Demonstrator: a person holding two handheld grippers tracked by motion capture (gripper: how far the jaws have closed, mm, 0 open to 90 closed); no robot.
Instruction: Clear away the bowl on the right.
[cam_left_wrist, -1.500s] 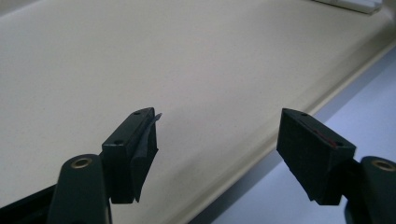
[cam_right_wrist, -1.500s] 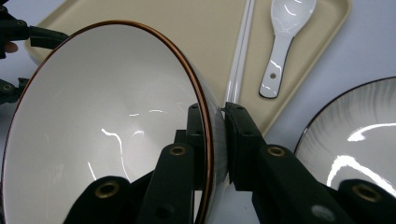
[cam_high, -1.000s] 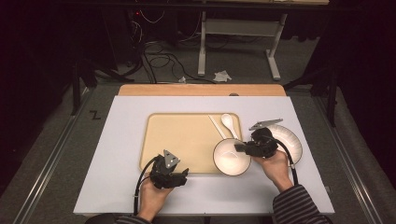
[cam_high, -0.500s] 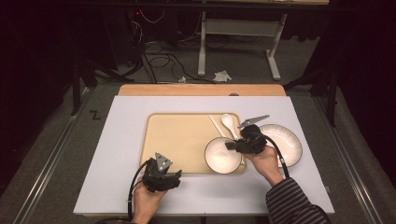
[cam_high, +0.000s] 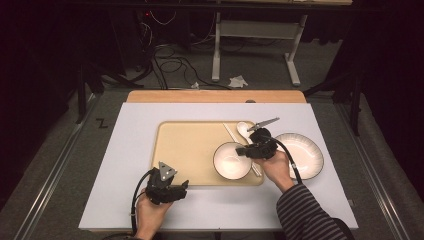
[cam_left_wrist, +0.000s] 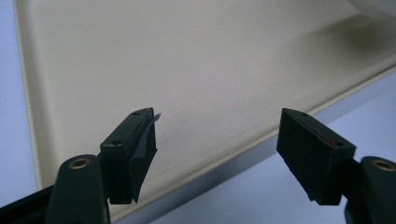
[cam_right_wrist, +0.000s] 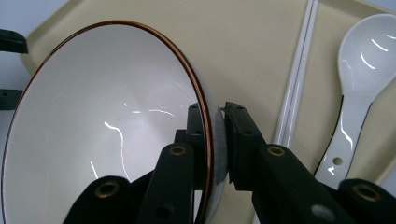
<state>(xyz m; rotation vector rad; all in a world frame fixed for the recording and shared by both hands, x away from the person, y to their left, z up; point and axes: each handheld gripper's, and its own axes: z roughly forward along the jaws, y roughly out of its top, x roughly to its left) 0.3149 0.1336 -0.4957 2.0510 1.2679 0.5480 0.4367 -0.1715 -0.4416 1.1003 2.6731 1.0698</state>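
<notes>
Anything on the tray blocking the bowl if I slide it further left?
Nothing visible. The right gripper clamps the bowl rim; the tray left of it is bare. Chopsticks and spoon lie on the other side.

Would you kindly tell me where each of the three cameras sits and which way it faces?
High view: fixed above the person's side, looking forward and down on the table; both hands and a striped sleeve come in from the bottom.
Left gripper view: rides the left claw, looking along its open jaws over the tray.
Right gripper view: rides the right claw, clamped on the bowl rim, beside chopsticks and spoon.
Shared: the tray and bowl appear in all three views.
</notes>
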